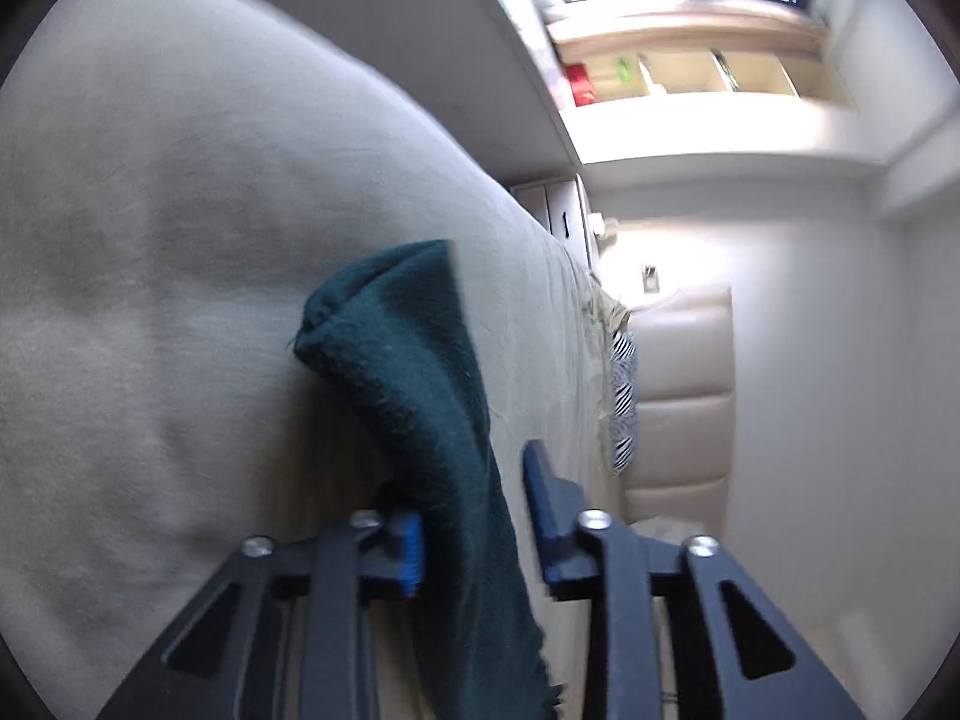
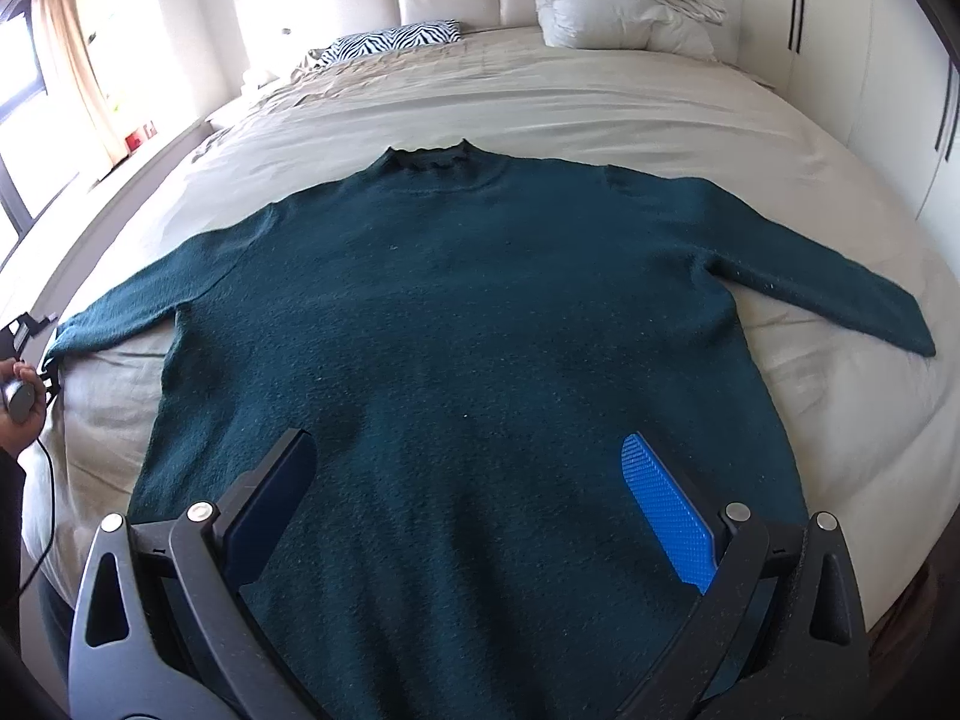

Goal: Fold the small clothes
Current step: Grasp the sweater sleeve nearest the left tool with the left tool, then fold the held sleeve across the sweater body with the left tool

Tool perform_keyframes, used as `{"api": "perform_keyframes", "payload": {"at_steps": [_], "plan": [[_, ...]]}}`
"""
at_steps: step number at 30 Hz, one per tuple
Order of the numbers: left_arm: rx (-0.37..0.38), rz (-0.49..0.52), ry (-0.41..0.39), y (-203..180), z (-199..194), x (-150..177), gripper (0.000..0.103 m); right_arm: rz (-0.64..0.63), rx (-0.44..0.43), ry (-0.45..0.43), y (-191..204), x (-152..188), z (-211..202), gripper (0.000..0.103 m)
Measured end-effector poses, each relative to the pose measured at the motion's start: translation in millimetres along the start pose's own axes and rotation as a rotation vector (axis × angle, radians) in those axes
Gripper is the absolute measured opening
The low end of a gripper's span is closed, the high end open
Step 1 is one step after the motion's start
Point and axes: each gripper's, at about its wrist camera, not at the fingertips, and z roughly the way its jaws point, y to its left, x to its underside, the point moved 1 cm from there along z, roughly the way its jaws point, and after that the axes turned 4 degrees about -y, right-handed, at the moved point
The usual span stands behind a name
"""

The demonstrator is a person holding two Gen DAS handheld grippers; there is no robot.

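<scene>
A dark teal sweater (image 2: 468, 324) lies flat on the bed, front down or up I cannot tell, collar toward the headboard, both sleeves spread out. My right gripper (image 2: 474, 480) is open and empty, hovering over the sweater's lower hem area. My left gripper (image 1: 474, 516) is at the end of the left sleeve (image 1: 414, 372); the cuff passes between its blue pads, which stand apart with a visible gap. In the right wrist view the left gripper (image 2: 30, 342) sits at the sleeve cuff at the far left edge, held by a hand.
The beige bed sheet (image 2: 600, 102) covers the bed. A folded white duvet (image 2: 618, 0) and a zebra-striped pillow (image 2: 396, 39) lie by the padded headboard. A window with curtains is on the left, white wardrobes on the right.
</scene>
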Motion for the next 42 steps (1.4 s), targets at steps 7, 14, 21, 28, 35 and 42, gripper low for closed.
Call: {"api": "perform_keyframes", "payload": {"at_steps": [7,14,21,28,35,42], "plan": [[0.005,0.691,0.148,-156,29,110,0.008,0.072,-0.018,-0.011,-27,-7,7,0.103],[-0.023,1.589,0.276,-187,33,349,0.008,0.191,-0.067,-0.023,-61,-35,22,0.103],[-0.061,1.613,0.364,-142,35,366,0.008,0.260,-0.251,0.076,-56,-60,73,0.098],[-0.060,1.635,0.315,-131,15,404,0.010,0.498,-0.542,0.300,-12,-71,160,0.079],[-0.056,1.625,0.313,-124,15,405,0.011,0.686,-0.657,0.437,26,-67,222,0.079],[-0.057,1.611,0.308,-125,17,405,0.011,0.698,-0.734,0.459,60,-87,244,0.055]]}}
